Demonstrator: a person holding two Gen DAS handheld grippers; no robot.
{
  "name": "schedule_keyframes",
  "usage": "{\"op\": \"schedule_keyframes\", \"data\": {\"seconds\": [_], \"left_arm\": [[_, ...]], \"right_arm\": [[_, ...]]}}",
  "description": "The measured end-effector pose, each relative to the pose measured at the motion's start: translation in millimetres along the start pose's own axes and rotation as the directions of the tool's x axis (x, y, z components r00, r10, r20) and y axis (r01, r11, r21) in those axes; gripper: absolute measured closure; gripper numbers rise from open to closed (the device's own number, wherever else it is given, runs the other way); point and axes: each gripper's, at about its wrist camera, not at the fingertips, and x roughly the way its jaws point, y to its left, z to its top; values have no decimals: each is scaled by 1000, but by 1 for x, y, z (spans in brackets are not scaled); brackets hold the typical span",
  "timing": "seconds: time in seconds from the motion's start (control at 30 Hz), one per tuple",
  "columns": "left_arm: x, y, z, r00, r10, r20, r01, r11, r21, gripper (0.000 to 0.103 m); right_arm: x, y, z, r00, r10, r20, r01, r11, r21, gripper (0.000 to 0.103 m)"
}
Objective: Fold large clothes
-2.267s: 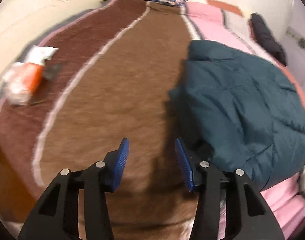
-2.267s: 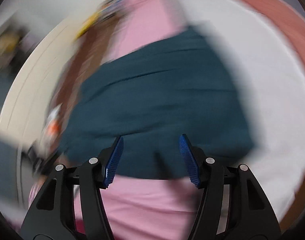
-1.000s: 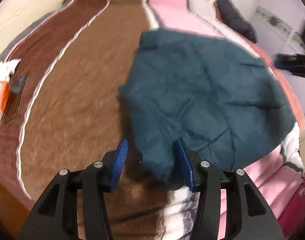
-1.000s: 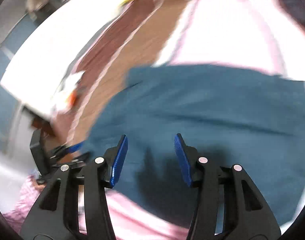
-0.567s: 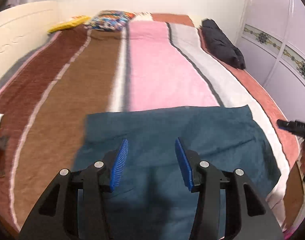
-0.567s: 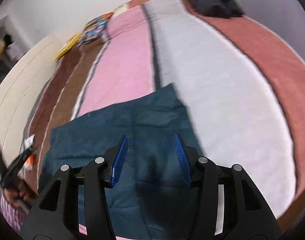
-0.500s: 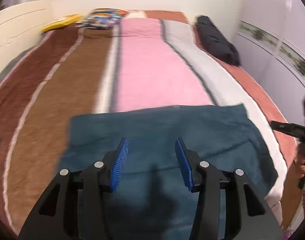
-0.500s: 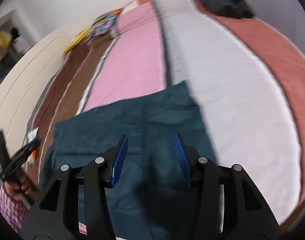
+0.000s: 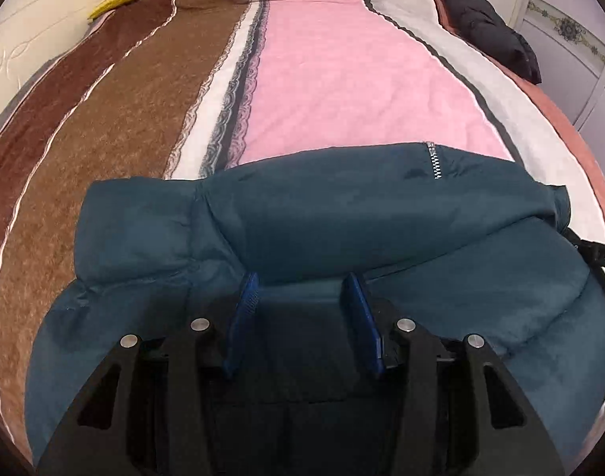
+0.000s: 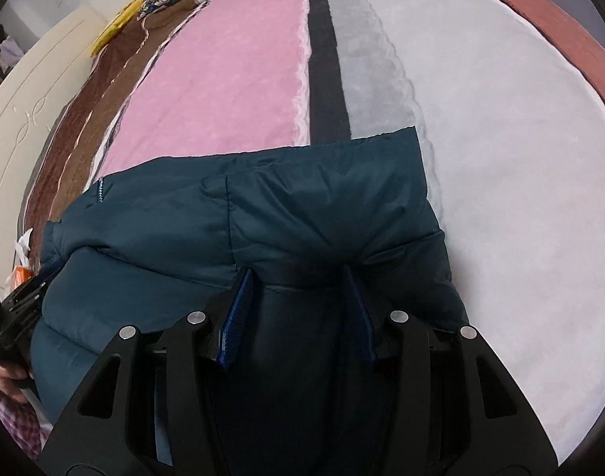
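Both the left gripper [image 9: 302, 297] and the right gripper [image 10: 300, 291] spread their blue fingers [image 9: 242, 317] wide, pressed against a folded teal padded jacket [image 9: 342, 206] on the striped bed [image 9: 342, 71]. Only the left view shows a black garment [image 9: 488, 20].

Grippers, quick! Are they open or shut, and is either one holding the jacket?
Left gripper: open, pushed into the jacket, not clamped on it.
Right gripper: open, jacket between its fingers, not clamped.

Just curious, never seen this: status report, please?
Left gripper and right gripper open, low over teal jacket. Jacket folded on striped blanket. Nothing blocking.
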Motion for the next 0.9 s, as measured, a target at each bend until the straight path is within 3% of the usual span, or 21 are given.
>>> {"op": "schedule_keyframes", "data": {"seconds": [0.2, 0.3, 0.43, 0.6, 0.73, 0.9], "left_arm": [[-8, -13, 0, 996, 67, 59, -67, 998, 11, 55], [-33, -12, -6, 993, 67, 96, -65, 997, -32, 55], [-69, -12, -16, 987, 66, 144, -57, 996, -69, 55], [-105, -13, -31, 977, 82, 196, -68, 995, -76, 55], [-120, -13, -41, 972, 101, 211, -86, 993, -80, 55], [-139, -9, -58, 968, 115, 223, -93, 990, -109, 55]], "right_arm": [[-8, 6, 1, 998, -55, 14, 55, 998, 9, 57], [-38, 15, -7, 997, -46, 61, 45, 999, 24, 57], [-87, 50, -34, 992, 14, 126, -7, 998, -60, 57], [-109, 95, -82, 990, 95, 102, -77, 983, -165, 57], [-115, 116, -117, 991, 83, 102, -57, 971, -231, 57], [-132, 99, -150, 990, 16, 137, 11, 980, -199, 57]]}}
